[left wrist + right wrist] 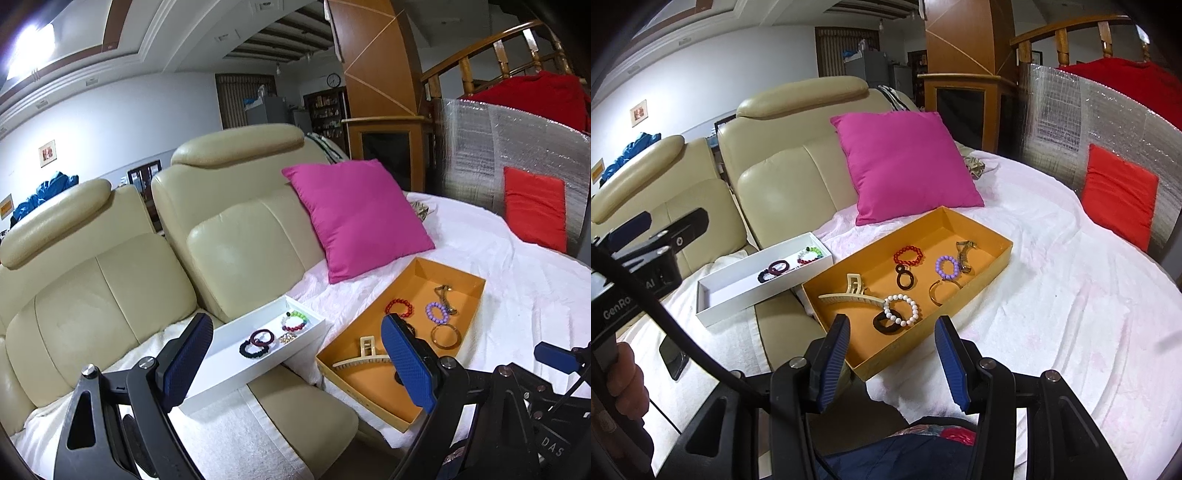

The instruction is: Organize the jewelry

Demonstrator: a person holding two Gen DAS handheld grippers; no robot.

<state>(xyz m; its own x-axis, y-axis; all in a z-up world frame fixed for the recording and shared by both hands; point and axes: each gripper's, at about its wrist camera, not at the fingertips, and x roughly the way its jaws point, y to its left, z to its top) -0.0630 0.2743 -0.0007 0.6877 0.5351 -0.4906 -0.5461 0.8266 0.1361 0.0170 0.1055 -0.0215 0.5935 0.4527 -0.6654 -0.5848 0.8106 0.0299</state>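
Observation:
An orange box (pixel 975 230) on the white sheet holds a red bead bracelet (pixel 908 256), a purple one (pixel 947 267), a white one (pixel 901 309), a black scrunchie (pixel 884 322), a cream claw clip (pixel 849 293) and a gold bangle (pixel 938 291). Left of it, a white tray (pixel 738 301) holds dark scrunchies (pixel 774 267) and a multicoloured bead bracelet (pixel 809 254). My right gripper (pixel 892 354) hovers open and empty at the box's near edge. My left gripper (pixel 295 354) stands wide open and empty before the white tray (pixel 240 373) and the orange box (pixel 369 387).
A cream leather sofa (pixel 236 236) backs the tray. A pink cushion (pixel 905 162) leans behind the box, a red cushion (pixel 1119 195) against a silver foil panel (pixel 1056 122) at right. A black phone (pixel 674 358) lies on the near left. A person's hand (pixel 624 380) holds the left tool.

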